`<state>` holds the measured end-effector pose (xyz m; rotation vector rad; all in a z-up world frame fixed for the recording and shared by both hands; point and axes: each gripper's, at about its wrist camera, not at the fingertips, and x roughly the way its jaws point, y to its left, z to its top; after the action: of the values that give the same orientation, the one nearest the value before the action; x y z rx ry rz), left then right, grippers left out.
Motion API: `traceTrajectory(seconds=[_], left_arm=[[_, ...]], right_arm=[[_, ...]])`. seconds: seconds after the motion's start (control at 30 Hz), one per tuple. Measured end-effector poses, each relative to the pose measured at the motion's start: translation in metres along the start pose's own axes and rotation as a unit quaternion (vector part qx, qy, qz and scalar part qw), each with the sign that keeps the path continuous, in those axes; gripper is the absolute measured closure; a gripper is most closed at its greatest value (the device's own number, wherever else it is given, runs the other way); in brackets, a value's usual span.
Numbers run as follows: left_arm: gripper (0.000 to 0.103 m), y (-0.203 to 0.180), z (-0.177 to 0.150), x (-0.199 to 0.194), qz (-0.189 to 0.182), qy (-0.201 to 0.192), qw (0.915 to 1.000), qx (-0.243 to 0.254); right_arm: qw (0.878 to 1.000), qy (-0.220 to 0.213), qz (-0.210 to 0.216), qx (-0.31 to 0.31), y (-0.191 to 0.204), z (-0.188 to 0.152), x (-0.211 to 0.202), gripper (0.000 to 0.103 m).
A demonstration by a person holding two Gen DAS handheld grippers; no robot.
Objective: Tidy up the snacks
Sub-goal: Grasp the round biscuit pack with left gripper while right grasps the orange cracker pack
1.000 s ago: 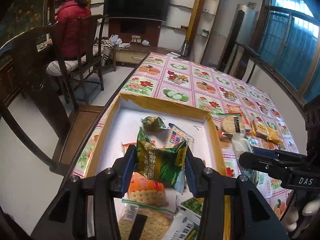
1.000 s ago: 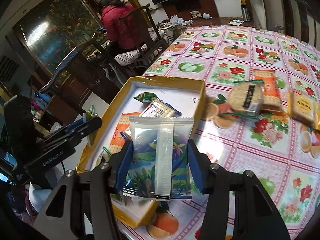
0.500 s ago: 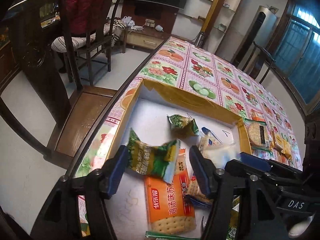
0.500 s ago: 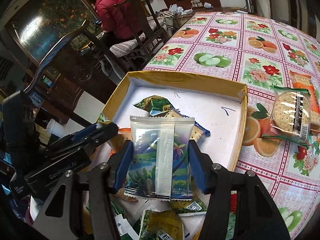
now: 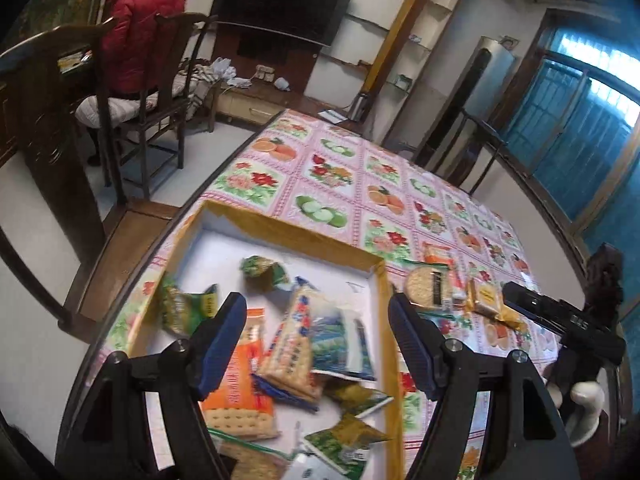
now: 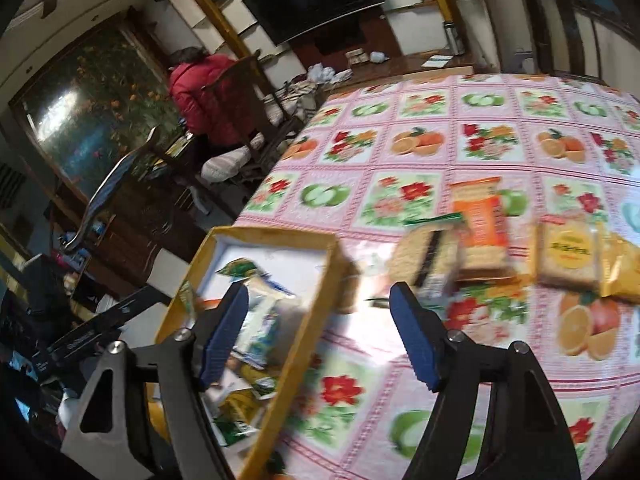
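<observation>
My left gripper [image 5: 318,332] hovers over the yellow-rimmed box [image 5: 280,226], its jaws opening with nothing between them. Below it in the box lie a green packet [image 5: 188,310] at the left, an orange cracker pack [image 5: 240,376] and a clear packet with a blue-green picture [image 5: 340,340]. My right gripper [image 6: 320,320] hangs over the box's right wall [image 6: 316,312]; its jaws are opening and hold nothing. On the fruit-print tablecloth [image 6: 420,148] beyond it lie a round cracker pack [image 6: 424,256], an orange pack [image 6: 480,220] and a yellow pack [image 6: 568,256]. The right wrist view is blurred.
The box sits at the table's left edge, with a wooden chair [image 5: 120,240] just beside it. A person in a red jacket [image 5: 140,40] sits on a chair in the background. A golden packet [image 6: 620,268] lies at the far right of the table.
Both grippers let go of their packets; the green one and the clear one now lie in the box. The right gripper swung right, off the box toward the table. The left gripper rose.
</observation>
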<state>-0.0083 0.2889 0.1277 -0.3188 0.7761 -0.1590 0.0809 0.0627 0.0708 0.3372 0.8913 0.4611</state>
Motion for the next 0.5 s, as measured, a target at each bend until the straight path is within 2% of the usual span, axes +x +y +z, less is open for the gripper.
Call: traceTrajectory(seconds=[0.13,0.23,0.37,0.5], left_arm=[[0.028,-0.052,0.0,0.025,-0.045,0.024,0.9978,0.042],[0.028,-0.078,-0.001,0.056,-0.073,0.059,0.9948,0.04],[0.028,-0.091,-0.002,0.079,-0.072,0.077,0.9939,0.032],[0.028,-0.095,-0.006,0.085,-0.062,0.085,0.9938,0.036]], right_arm=[[0.998,-0.008,-0.057,0.038,-0.064,0.007,-0.007,0.029],[0.996,-0.002,-0.063,0.063,-0.091,0.011,0.005,0.029],[0.995,0.012,-0.08,0.055,-0.097,0.026,0.038,0.029],[0.993,0.029,-0.1,0.057,-0.098,0.049,0.078,0.029]])
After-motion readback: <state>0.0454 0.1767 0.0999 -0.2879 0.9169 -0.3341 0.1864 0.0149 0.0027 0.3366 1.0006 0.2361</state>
